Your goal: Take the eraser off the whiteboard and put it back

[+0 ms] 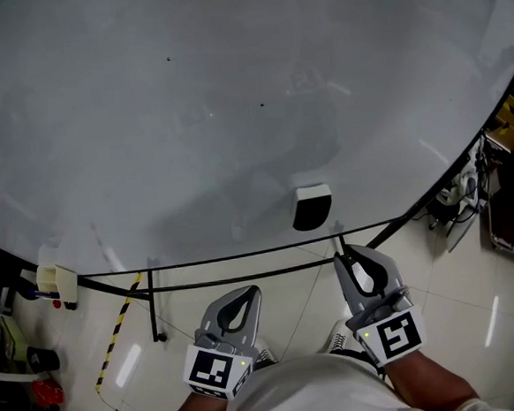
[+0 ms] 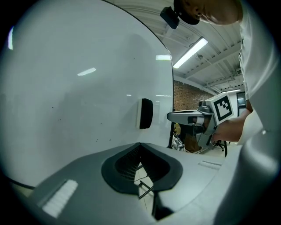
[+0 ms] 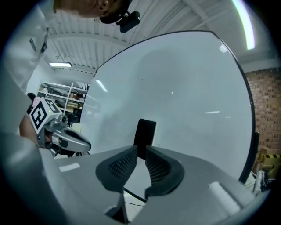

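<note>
Eraser [image 1: 312, 206]: on whiteboard [image 1: 188, 117], just beyond right gripper [image 3: 140, 151] tips, not touching.
Right gripper: jaws slightly apart, gripping nothing.
Left gripper [image 2: 140, 145]: jaws together, empty, farther from eraser.

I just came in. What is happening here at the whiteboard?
A person stands at a whiteboard with a gripper in each hand. A dark eraser sticks on the board near its lower edge. The right gripper points at the eraser with its jaws a little apart; it stops short of the eraser and holds nothing. The left gripper is held beside it, jaws together and empty.
</note>
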Available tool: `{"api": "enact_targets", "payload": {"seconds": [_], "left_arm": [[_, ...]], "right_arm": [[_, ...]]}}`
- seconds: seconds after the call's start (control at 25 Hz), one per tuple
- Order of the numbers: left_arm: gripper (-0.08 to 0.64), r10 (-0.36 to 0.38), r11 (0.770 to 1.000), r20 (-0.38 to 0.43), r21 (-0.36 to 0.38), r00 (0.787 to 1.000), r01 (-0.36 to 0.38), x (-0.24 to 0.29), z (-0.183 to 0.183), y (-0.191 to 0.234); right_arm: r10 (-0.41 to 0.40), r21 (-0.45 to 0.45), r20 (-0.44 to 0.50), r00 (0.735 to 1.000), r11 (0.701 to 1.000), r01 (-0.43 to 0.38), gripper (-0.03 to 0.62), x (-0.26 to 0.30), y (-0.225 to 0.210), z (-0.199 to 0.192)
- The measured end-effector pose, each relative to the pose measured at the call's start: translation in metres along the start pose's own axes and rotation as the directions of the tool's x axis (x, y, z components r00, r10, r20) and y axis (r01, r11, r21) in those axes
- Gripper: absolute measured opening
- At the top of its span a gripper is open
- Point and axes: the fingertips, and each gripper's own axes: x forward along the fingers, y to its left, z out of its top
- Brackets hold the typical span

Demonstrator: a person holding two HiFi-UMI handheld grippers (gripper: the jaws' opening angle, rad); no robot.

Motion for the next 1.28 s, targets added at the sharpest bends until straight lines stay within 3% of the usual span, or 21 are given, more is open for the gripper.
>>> {"api": "enact_targets", "payload": {"seconds": [0.52,0.72,1.04,1.28], "left_arm": [[0.012,-0.039,0.999,-0.016,0.028,0.999,0.040,-0.024,-0.007,0.008],[0.012,-0.055,0.998,-0.034,0.012,0.998,0.056,-0.029,-0.011,0.012],[0.012,-0.099,0.994,-0.058,0.044,0.993,0.102,-0.036,-0.022,0.014],[0.012,-0.125,0.991,-0.053,0.050,0.991,0.127,-0.041,-0.019,0.018]], "right_arm": [[-0.115,0.067,-0.030,0.993,0.991,0.117,0.156,0.019,0.003,-0.005],[-0.155,0.108,0.006,0.988,0.982,0.154,0.166,0.023,0.006,0.004],[-0.279,0.152,0.033,0.960,0.950,0.271,0.261,0.026,-0.003,0.009],[-0.306,0.155,0.046,0.951,0.943,0.295,0.279,0.038,-0.004,0.015]]}}
